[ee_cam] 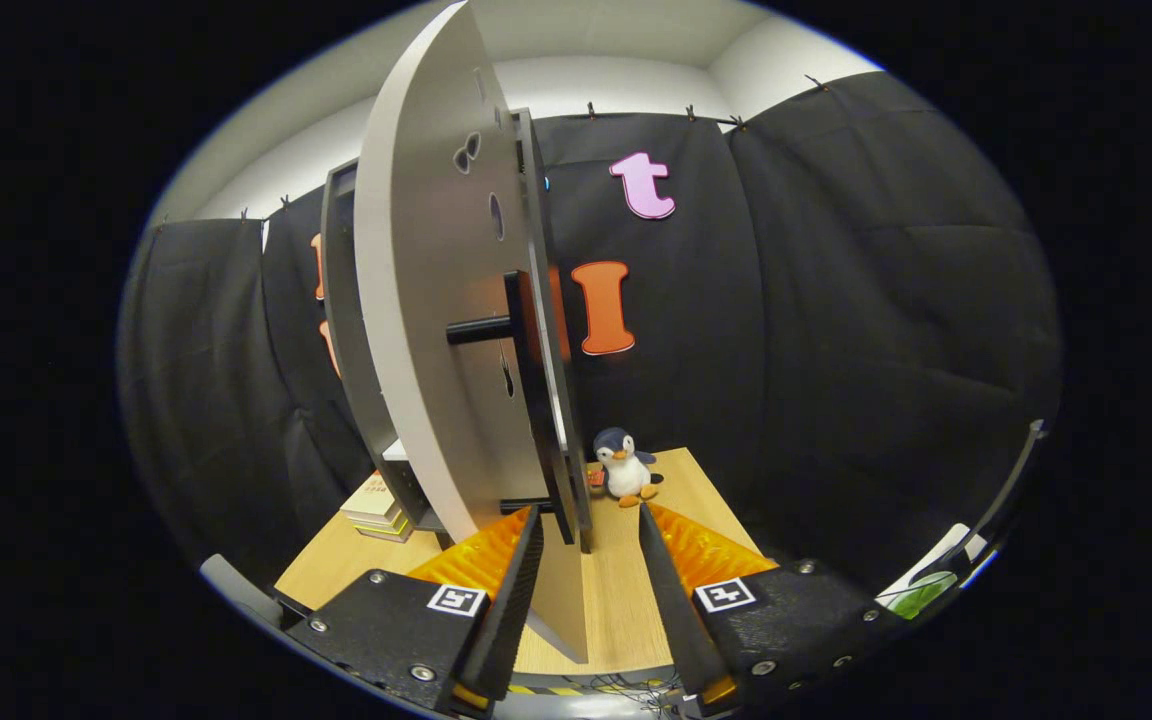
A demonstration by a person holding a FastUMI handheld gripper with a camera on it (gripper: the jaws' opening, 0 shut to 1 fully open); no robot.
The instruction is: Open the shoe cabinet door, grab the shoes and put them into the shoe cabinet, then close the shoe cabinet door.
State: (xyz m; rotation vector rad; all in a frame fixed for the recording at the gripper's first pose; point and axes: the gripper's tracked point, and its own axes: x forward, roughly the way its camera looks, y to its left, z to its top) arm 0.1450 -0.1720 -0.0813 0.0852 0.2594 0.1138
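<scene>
A: Item one?
B: Shoe cabinet door (426, 300), pale grey panel with dark handle, standing upright on the counter (626, 590), swinging open edge-on toward the camera.
A: Fingers (513, 590)?
B: Spreading apart, straddling the door's lower edge without pinching it.

Shoe cabinet door (426, 300): pale grey face, black handle bar (481, 330). Cabinet frame (341, 300) dark grey. Counter (626, 590) light wood grain. Plush penguin (624, 467): navy back, white belly, orange beak and feet. Stacked books (376, 510): cream, yellow, green edges.
</scene>
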